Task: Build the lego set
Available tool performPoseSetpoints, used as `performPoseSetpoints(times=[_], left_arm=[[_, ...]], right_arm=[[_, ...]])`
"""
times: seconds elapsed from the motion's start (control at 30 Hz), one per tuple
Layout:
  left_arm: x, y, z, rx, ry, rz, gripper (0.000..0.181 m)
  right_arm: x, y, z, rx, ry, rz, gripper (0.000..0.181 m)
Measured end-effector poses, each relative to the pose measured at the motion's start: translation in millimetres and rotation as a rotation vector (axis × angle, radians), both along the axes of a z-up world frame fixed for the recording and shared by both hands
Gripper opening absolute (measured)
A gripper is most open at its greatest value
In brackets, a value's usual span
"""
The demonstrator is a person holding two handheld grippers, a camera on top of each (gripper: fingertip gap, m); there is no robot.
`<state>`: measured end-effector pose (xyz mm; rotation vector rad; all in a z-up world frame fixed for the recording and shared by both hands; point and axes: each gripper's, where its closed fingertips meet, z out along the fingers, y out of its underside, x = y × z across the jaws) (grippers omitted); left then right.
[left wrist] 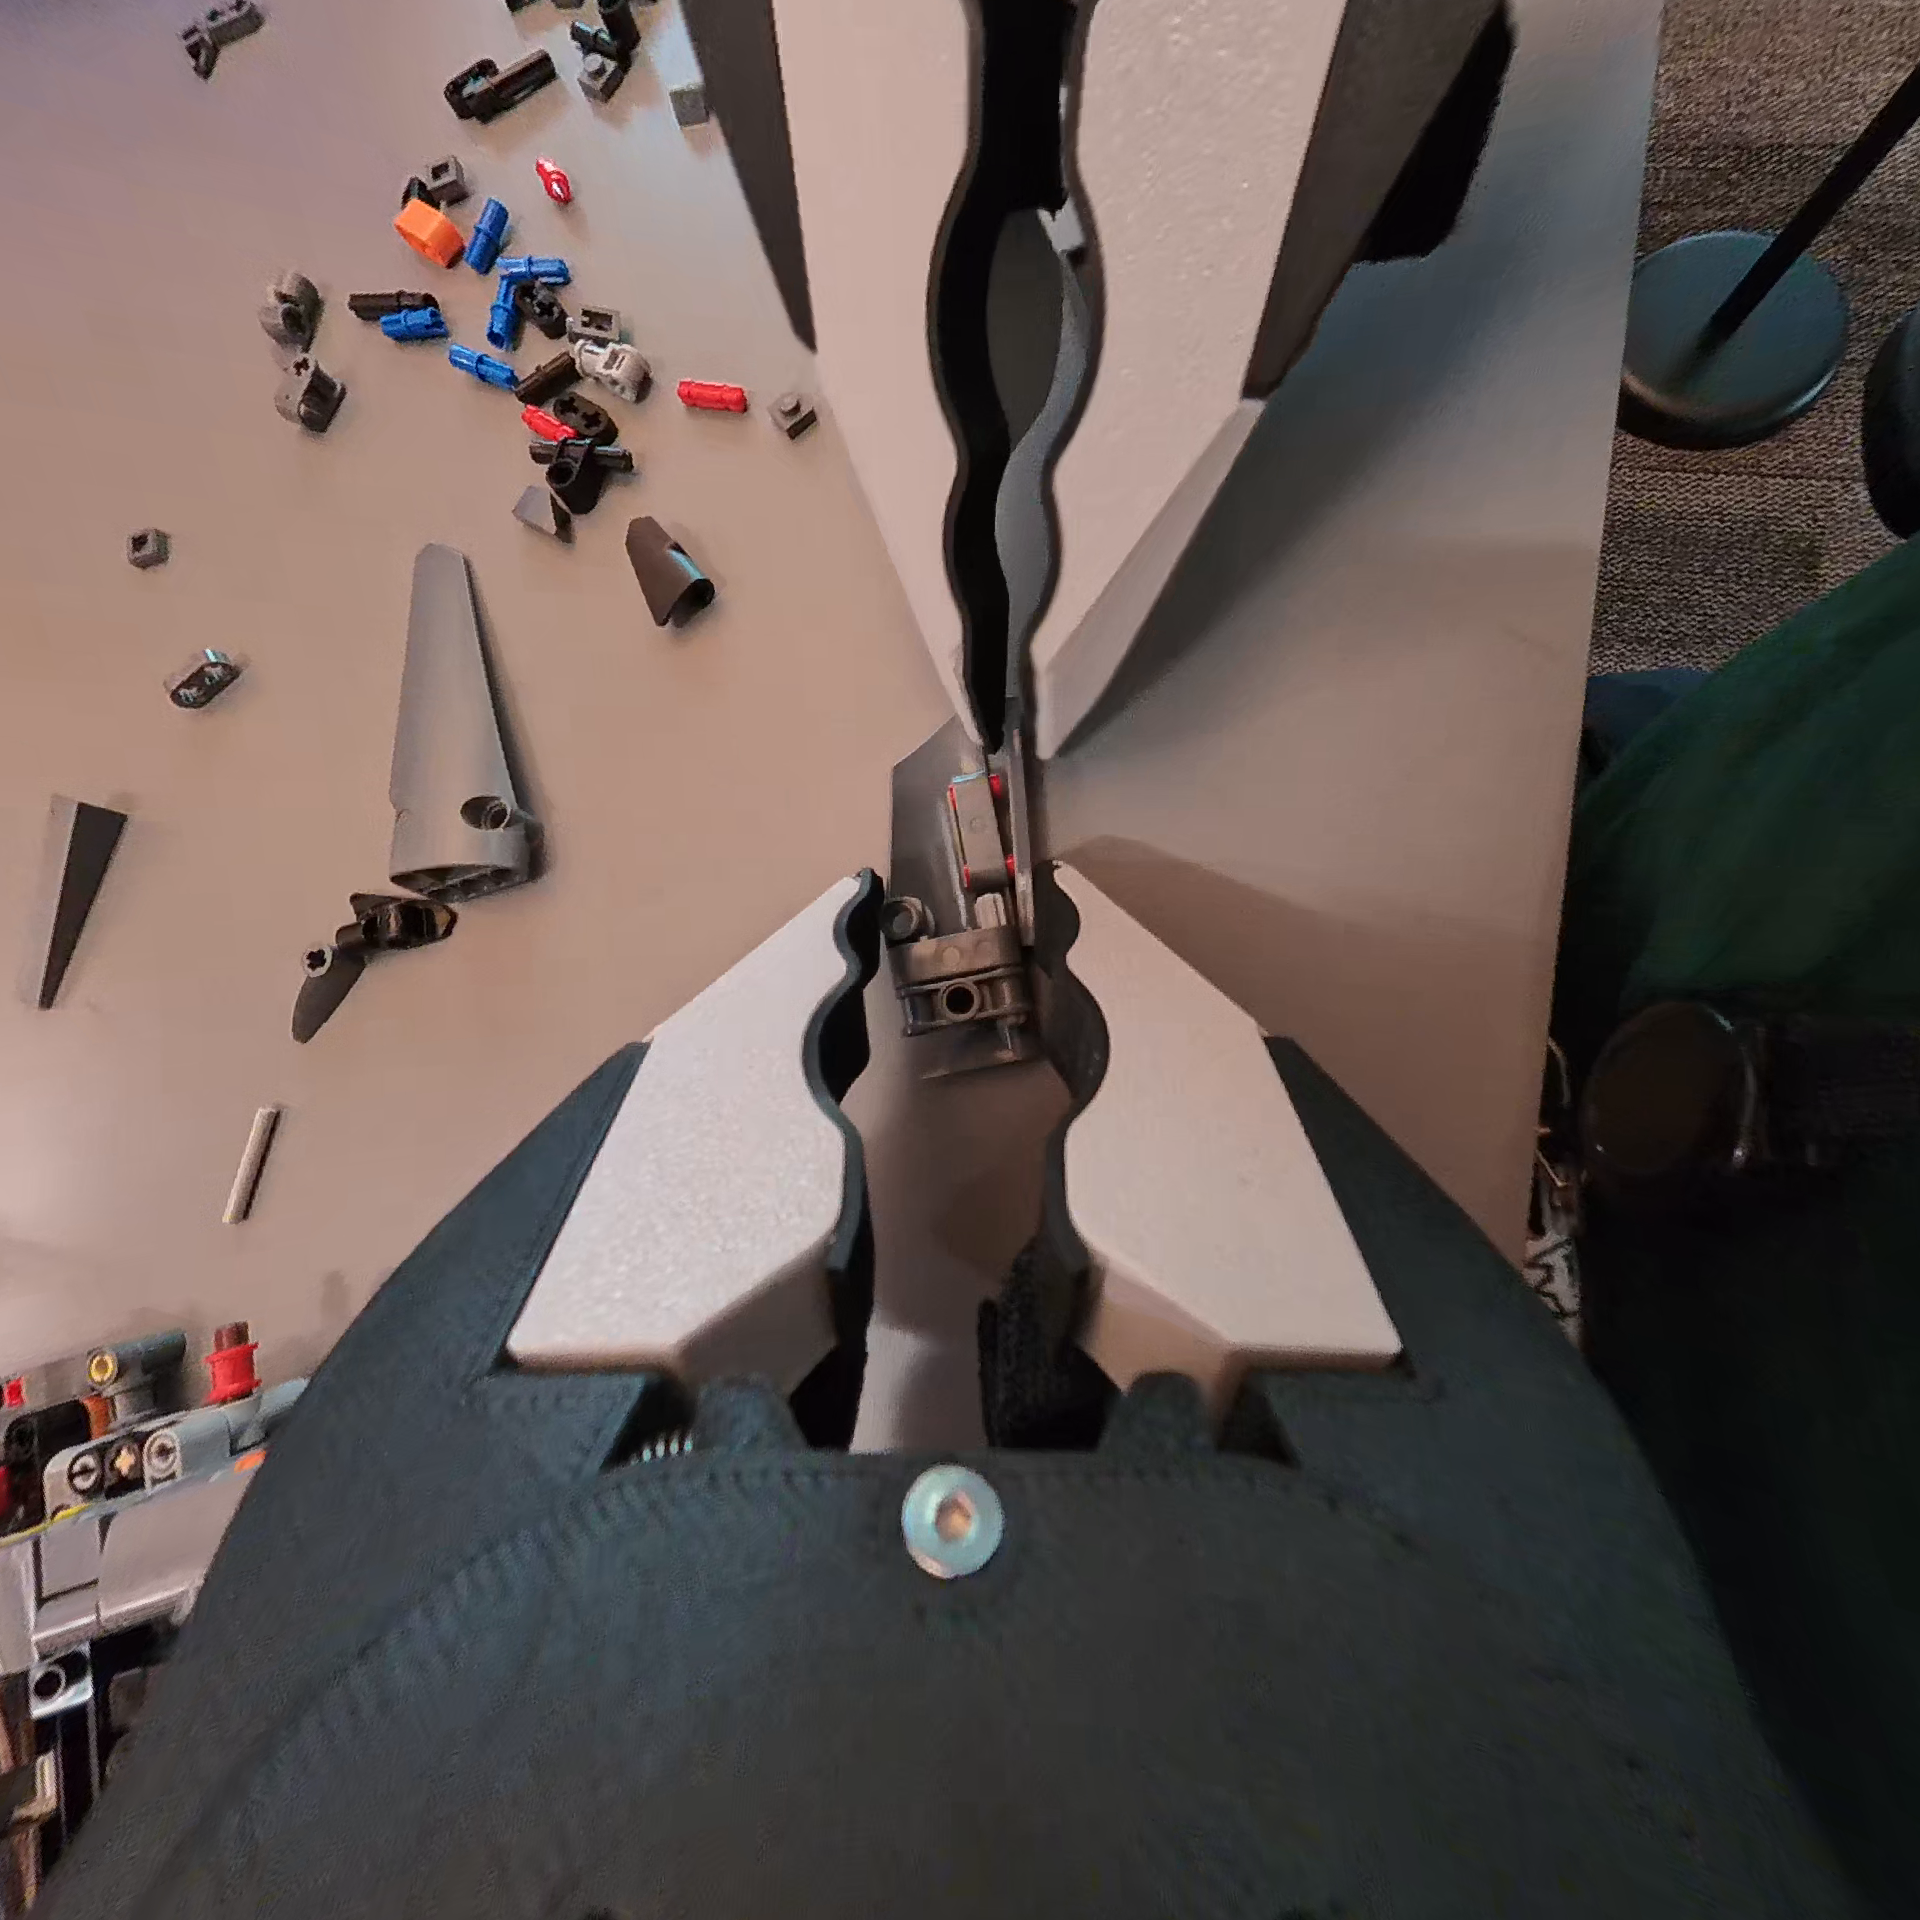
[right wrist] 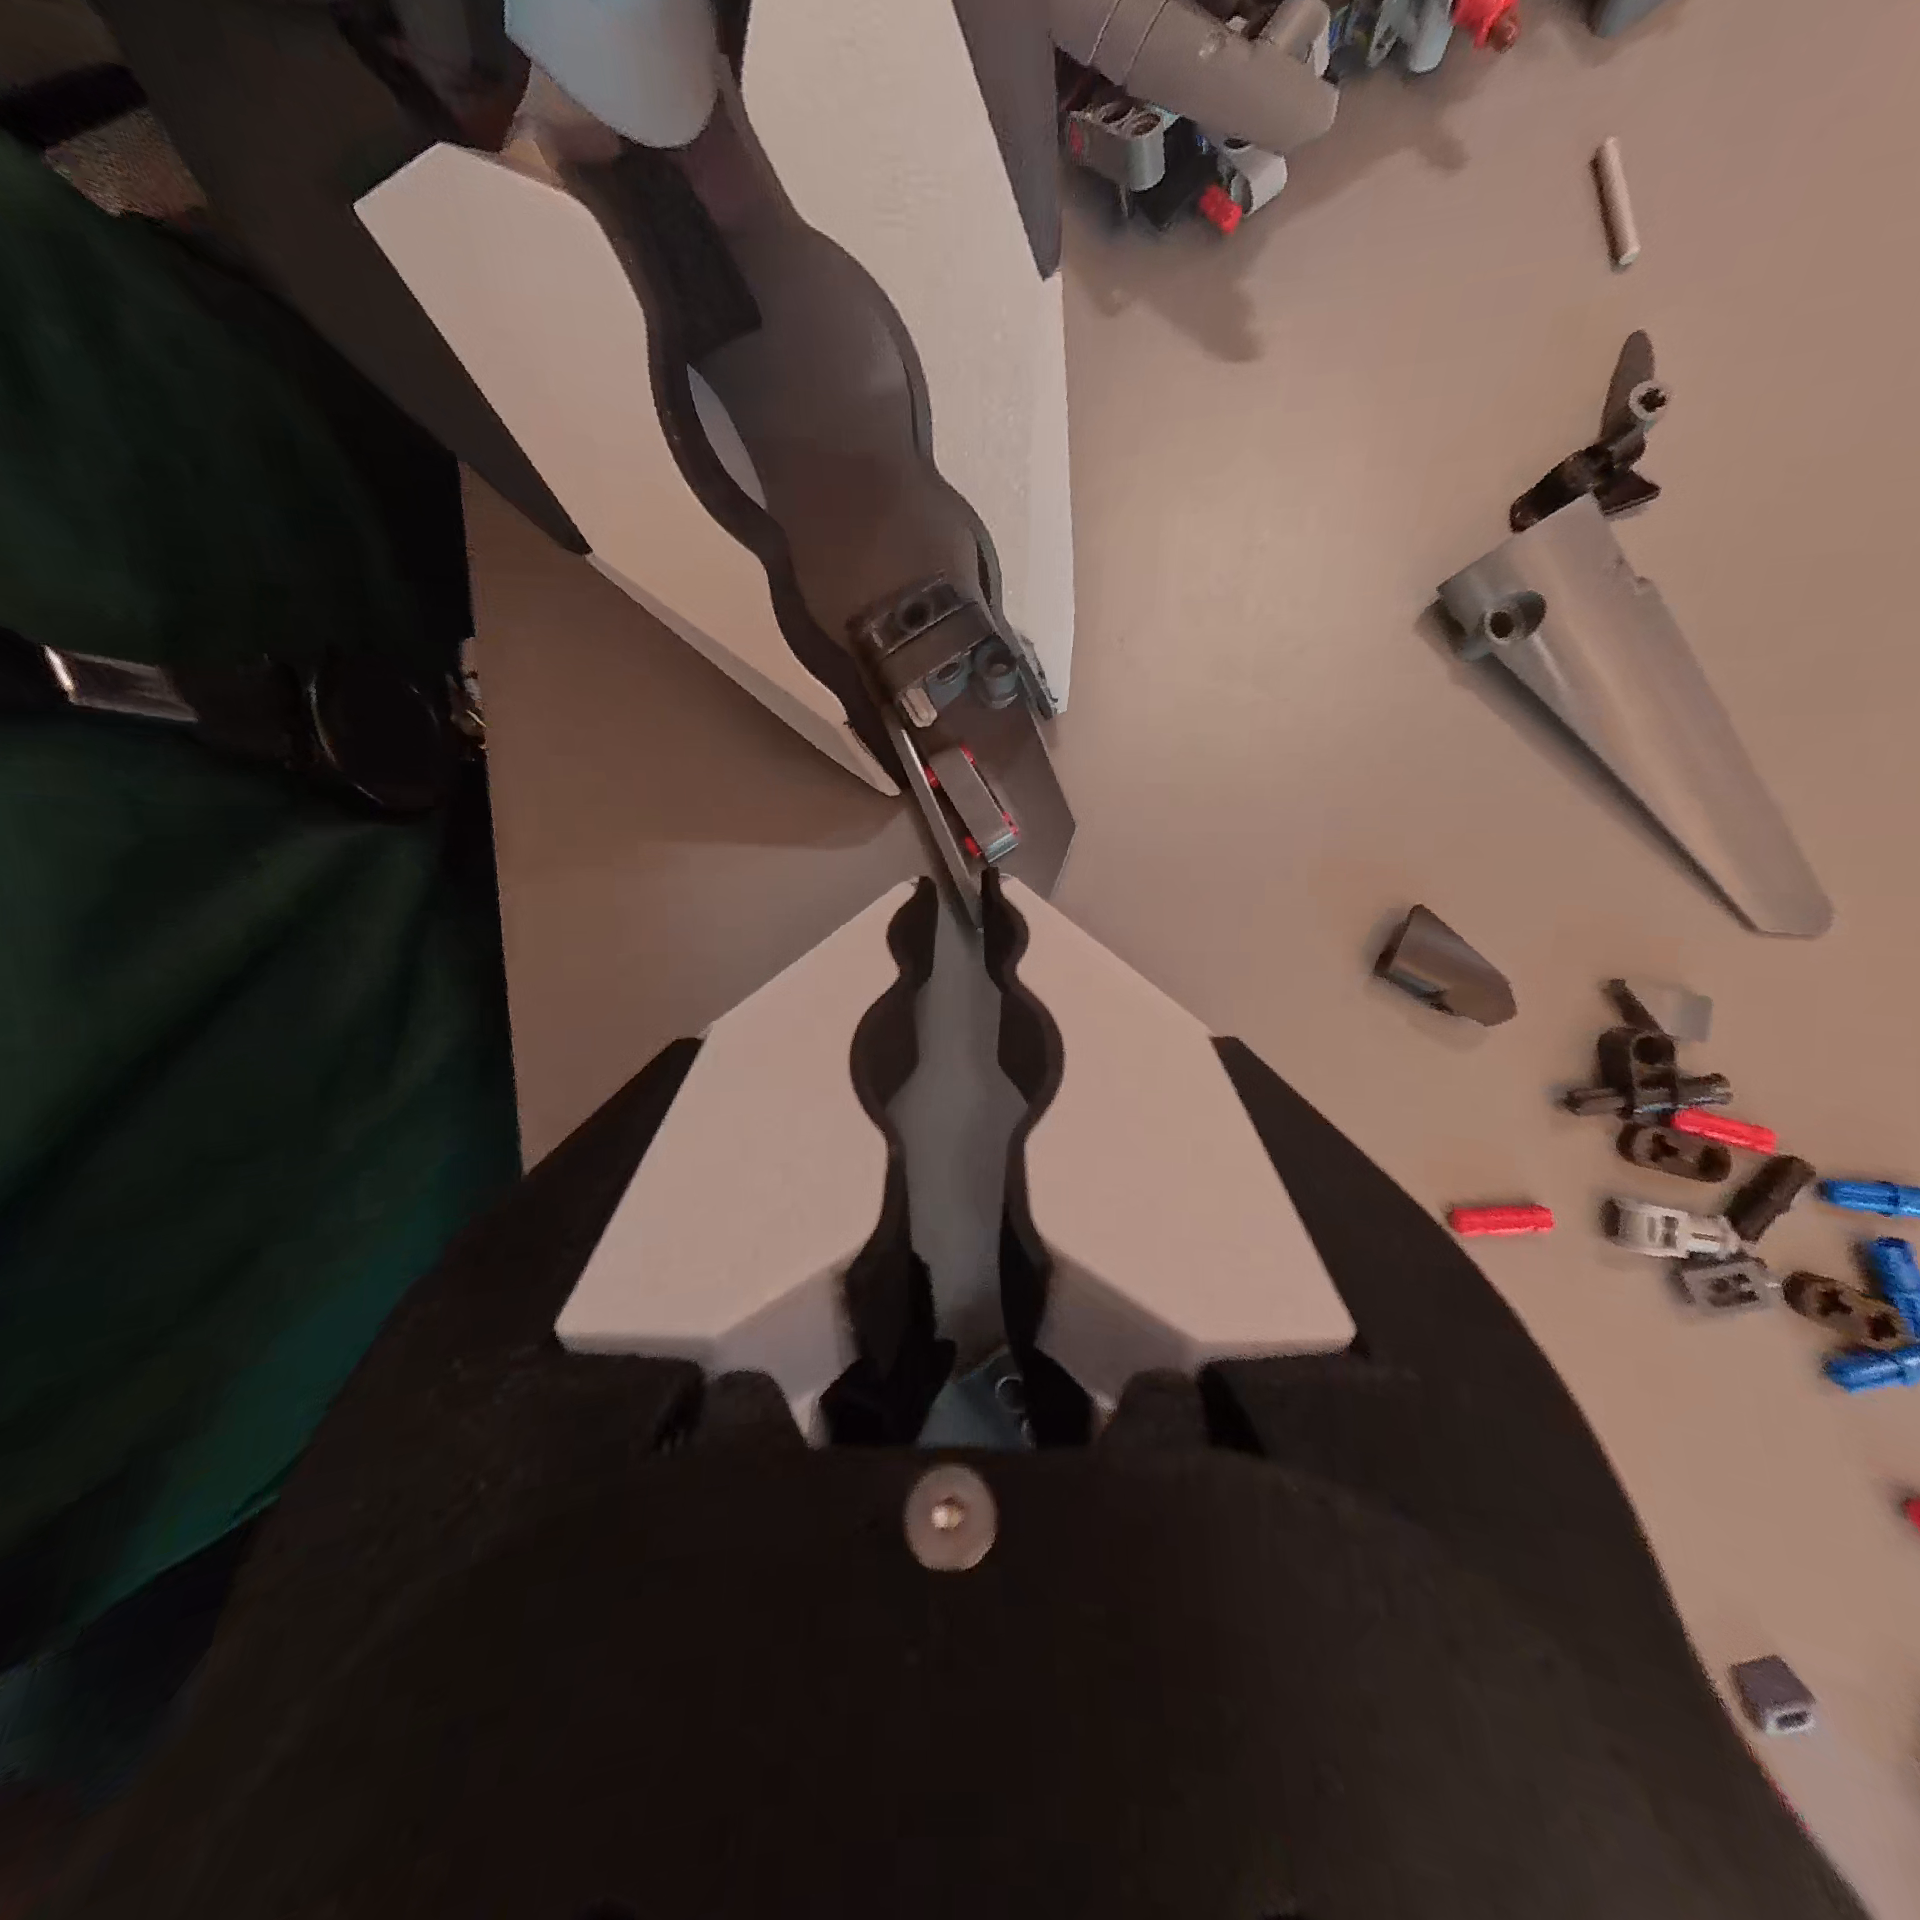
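Observation:
A small grey Lego sub-assembly (left wrist: 971,904) hangs between my two grippers above the table (left wrist: 727,675). It is a thin grey wedge plate with red-pinned grey bricks and a dark grey connector (left wrist: 961,1000). My left gripper (left wrist: 961,920) is shut on the connector end. My right gripper (left wrist: 1000,727) comes from the opposite side and pinches the plate's thin edge. In the right wrist view my right gripper (right wrist: 961,896) is closed on the plate edge of the sub-assembly (right wrist: 977,769), and my left gripper (right wrist: 935,655) holds its far end.
Loose parts lie on the table: a long grey pointed panel (left wrist: 447,727) (right wrist: 1621,727), blue pins (left wrist: 499,301), red pins (left wrist: 712,395), an orange piece (left wrist: 428,231), and dark connectors. A partly built model (left wrist: 104,1455) (right wrist: 1195,94) stands nearby. A person in green (left wrist: 1766,831) is at the table edge. The tips of both grippers are at nearly the same place. Left tips and right tips are each some 20 centimetres from the orange piece (left wrist: 428,231).

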<state>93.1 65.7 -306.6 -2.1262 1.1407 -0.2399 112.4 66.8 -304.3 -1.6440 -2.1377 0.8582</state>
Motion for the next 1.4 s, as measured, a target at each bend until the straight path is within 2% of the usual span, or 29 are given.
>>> performPoseSetpoints(times=[0.03, 0.5, 1.1, 1.4], left_arm=[[0.7, 0.2, -0.1, 0.000, 0.000, -0.004, 0.027], [0.9, 1.3, 0.0, -0.008, 0.015, -0.045, 0.030], [2.9, 3.7, -0.3, -0.012, 0.028, -0.066, 0.027], [4.8, 4.8, 0.5, -0.034, 0.039, -0.080, 0.042]], right_arm=[[0.0, 2.0, -0.5, 0.017, 0.008, -0.003, 0.003], [6.3, -0.7, -0.4, -0.023, -0.013, 0.040, 0.001], [3.9, 5.6, -0.5, 0.002, -0.009, 0.012, 0.002], [6.0, 4.9, -0.7, -0.017, -0.022, 0.019, 0.001]])
